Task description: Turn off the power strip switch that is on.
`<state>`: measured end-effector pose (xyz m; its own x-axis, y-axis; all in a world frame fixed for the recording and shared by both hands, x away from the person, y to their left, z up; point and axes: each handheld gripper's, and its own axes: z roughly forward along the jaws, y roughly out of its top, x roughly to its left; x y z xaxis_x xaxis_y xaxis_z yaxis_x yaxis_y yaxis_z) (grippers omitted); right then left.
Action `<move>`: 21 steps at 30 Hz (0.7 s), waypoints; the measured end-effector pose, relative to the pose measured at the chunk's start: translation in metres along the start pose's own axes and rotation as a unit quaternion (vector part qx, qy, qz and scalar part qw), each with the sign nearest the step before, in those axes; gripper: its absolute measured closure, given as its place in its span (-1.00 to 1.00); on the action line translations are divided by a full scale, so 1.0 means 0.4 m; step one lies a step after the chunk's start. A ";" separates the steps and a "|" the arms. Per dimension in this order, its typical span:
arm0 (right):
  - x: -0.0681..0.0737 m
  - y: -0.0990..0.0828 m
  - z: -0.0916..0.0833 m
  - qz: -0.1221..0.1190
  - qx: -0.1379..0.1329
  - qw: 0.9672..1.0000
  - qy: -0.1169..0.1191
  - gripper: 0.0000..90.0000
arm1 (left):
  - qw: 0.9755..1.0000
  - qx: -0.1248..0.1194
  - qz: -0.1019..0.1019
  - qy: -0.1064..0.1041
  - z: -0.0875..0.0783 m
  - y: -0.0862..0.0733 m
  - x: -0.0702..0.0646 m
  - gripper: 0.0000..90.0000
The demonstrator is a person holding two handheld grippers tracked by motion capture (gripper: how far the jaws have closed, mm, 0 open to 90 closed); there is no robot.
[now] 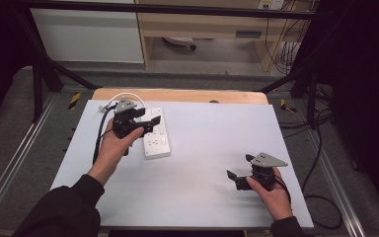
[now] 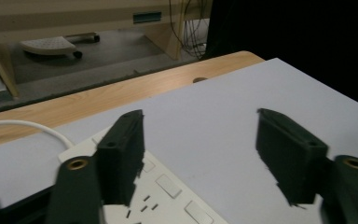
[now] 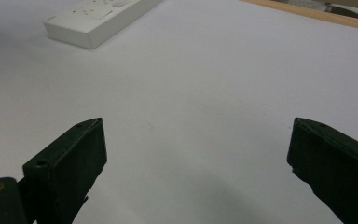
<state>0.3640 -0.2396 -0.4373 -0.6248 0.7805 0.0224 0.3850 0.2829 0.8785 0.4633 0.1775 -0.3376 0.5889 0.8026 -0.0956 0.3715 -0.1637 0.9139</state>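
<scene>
**Left gripper over the power strip**

The power strip [image 1: 157,134] lies at the mat's far left, long axis running away from the person. The left gripper [image 1: 148,121] hovers over it, jaws wide, empty. The right gripper [image 1: 238,174], also wide and empty, sits well apart.

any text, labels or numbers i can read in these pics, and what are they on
None can be read.
The white power strip shows sockets and switches but no legible print.
The teal label on the wooden shelf is too blurred to read.
Both grippers bear no visible marking.
</scene>
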 end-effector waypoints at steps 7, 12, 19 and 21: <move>0.001 0.001 -0.001 -0.001 -0.001 1.000 0.001 -0.89 | 1.000 0.005 0.004 0.005 0.029 -0.004 0.001 0.09; 0.002 0.002 -0.001 -0.001 -0.001 1.000 0.003 -0.89 | 1.000 0.016 -0.001 0.000 0.050 -0.013 0.008 0.37; 0.004 0.003 -0.001 -0.002 -0.002 1.000 0.004 -0.88 | 1.000 0.020 -0.009 -0.013 0.074 -0.024 0.020 0.79; 0.004 0.003 -0.001 -0.002 -0.002 1.000 0.004 -0.88 | 1.000 0.023 -0.011 -0.013 0.082 -0.027 0.025 0.82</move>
<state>0.3632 -0.2383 -0.4360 -0.6325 0.7742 0.0225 0.3792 0.2842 0.8806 0.4885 0.1684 -0.3613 0.5982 0.7913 -0.1264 0.4167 -0.1725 0.8925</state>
